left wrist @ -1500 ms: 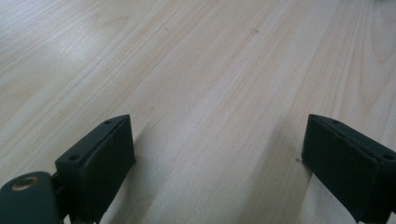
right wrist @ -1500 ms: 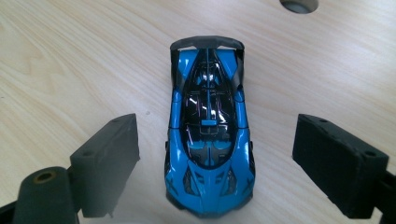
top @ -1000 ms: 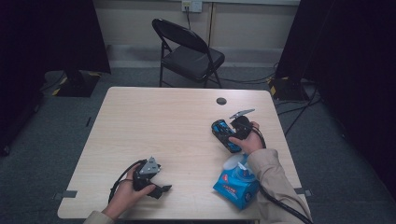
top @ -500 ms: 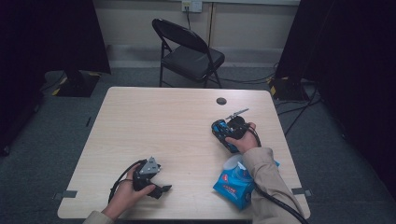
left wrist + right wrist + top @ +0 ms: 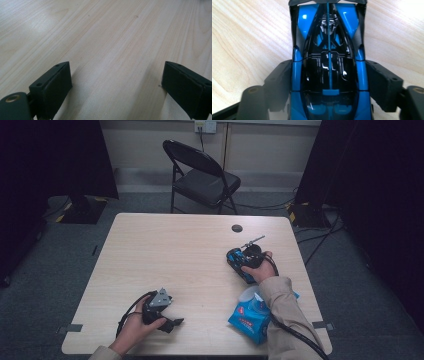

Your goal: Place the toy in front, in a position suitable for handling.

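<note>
Jaws of right gripper (image 5: 329, 82) just closing, pads against sides of blue toy car (image 5: 328, 62); left gripper (image 5: 117, 82) jaws wide, empty, over bare worktop (image 5: 165, 255). Blue wipes pack (image 5: 247, 317) near right sleeve.

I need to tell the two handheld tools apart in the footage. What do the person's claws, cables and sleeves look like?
Both claws are black, each with two blocky flat-faced jaws. The left claw carries a grey three-cornered plate on top and trails a black cable. The right claw trails a black cable along a tan sleeve. A tan cuff edge shows at the left wrist.
</note>
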{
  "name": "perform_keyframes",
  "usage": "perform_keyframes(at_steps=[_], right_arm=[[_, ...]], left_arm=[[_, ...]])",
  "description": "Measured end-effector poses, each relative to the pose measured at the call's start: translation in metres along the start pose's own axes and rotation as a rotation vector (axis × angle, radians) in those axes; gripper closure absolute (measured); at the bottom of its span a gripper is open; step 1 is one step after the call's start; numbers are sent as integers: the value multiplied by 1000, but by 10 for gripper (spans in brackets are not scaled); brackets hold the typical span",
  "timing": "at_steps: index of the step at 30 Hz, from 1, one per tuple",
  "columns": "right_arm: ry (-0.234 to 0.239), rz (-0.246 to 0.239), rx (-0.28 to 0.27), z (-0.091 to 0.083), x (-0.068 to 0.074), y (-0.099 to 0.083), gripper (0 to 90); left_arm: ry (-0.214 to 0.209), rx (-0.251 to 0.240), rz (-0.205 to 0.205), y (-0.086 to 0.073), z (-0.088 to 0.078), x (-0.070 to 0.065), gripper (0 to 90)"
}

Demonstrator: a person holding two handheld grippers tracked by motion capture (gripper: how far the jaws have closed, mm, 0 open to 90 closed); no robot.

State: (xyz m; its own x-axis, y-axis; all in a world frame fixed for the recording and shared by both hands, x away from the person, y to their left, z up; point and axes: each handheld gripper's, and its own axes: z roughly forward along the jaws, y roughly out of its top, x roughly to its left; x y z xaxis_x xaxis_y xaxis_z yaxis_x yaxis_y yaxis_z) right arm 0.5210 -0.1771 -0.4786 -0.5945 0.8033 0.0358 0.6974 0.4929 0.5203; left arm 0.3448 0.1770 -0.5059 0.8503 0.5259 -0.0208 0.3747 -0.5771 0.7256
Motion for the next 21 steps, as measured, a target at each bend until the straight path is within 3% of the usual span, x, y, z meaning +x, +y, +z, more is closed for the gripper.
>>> perform_keyframes(at_steps=[7,21], right_arm=[[7,7,4,0,-1,1,273],[7,-26,31,-6,1,0,276]], left_arm=[[0,0,0,0,0,0,86],[0,0,0,0,0,0,86]])
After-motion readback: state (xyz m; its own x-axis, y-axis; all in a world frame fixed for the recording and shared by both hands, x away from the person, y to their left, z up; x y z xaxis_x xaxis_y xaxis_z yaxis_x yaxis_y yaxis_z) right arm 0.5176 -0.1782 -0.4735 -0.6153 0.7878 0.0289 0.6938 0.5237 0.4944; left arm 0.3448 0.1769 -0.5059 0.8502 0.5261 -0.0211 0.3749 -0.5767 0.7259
